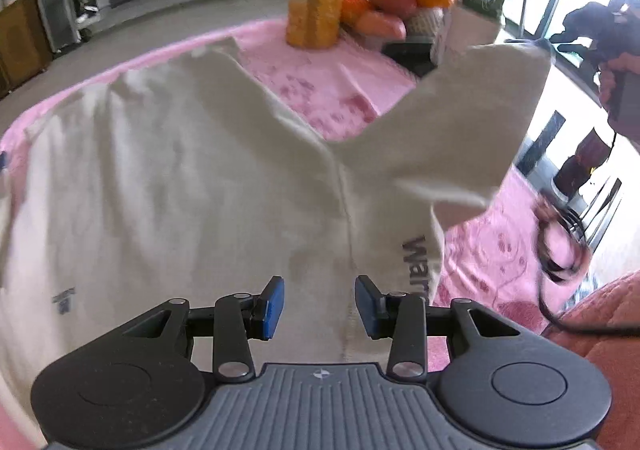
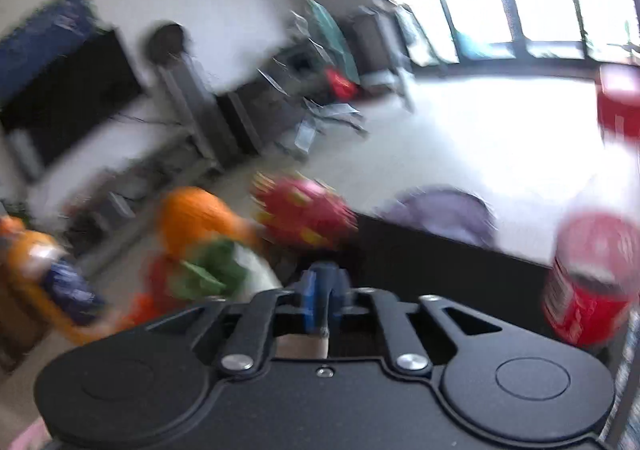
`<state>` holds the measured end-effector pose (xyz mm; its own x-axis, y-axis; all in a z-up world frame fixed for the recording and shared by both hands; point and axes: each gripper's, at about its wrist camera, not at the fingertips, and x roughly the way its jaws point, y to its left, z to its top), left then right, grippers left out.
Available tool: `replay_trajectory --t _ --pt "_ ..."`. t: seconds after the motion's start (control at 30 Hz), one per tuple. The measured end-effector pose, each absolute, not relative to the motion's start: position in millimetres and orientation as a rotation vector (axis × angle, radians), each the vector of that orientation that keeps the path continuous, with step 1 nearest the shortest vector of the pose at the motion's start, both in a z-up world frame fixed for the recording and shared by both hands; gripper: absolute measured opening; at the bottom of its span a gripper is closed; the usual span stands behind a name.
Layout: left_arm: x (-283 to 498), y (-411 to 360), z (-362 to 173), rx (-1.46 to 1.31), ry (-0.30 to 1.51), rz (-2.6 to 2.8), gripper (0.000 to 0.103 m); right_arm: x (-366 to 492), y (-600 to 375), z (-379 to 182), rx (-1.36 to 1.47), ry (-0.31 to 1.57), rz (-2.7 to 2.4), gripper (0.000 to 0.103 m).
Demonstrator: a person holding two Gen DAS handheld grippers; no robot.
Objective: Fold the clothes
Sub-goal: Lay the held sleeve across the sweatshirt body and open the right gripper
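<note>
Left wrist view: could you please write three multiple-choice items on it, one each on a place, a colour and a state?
1. What does the cream shirt lie on?
A. a bare wooden floor
B. a pink cloth
C. a black chair

2. What colour are the pads of the left tongs?
A. red
B. green
C. blue

3. How do the left tongs stand?
A. open, nothing between the pads
B. shut on a sleeve
C. shut on a fruit

Answers:
1 B: the pink cloth shows all round the shirt's edges.
2 C: both pads are plainly blue against the pale fabric.
3 A: a clear gap parts the pads, with only the shirt's surface showing beyond it.
</note>
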<state>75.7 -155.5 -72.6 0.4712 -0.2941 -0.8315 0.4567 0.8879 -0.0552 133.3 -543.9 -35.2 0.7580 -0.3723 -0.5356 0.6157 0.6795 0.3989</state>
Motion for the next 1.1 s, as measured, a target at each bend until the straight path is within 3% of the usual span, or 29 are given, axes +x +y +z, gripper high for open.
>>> replay_trajectory --t 0.13,0.33,0.57,0.67,0.87,1.1 --pt "69.5 -158.5 -75.2 0.206 0.996 -0.486 0.039 133.7 -553.0 -55.1 0.697 0.554 -0.586 0.029" --pt "51.5 -136.5 -61.5 0.204 0.986 -0.515 0.038 112.8 -523.1 -28.0 0.846 0.661 -0.456 0.037" --pt "36.2 -139.6 -68.1 0.211 0.996 -0.549 0.036 106.4 -479.6 -27.1 0.898 0.658 -0.292 0.042" --pt "38.3 -152.9 -83.9 0.233 1.019 -0.552 0.034 113.6 -485.1 -52.2 0.888 0.676 -0.356 0.039" --pt "50.6 -160.2 -111.9 0.22 1.079 -0.553 0.027 117.3 -524.7 -112.5 0.981 0.804 -0.434 0.022" --pt "60.7 -148.0 -115.1 0.15 1.09 -0.535 0.026 114.6 -537.9 -149.0 1.079 0.879 -0.425 0.02"
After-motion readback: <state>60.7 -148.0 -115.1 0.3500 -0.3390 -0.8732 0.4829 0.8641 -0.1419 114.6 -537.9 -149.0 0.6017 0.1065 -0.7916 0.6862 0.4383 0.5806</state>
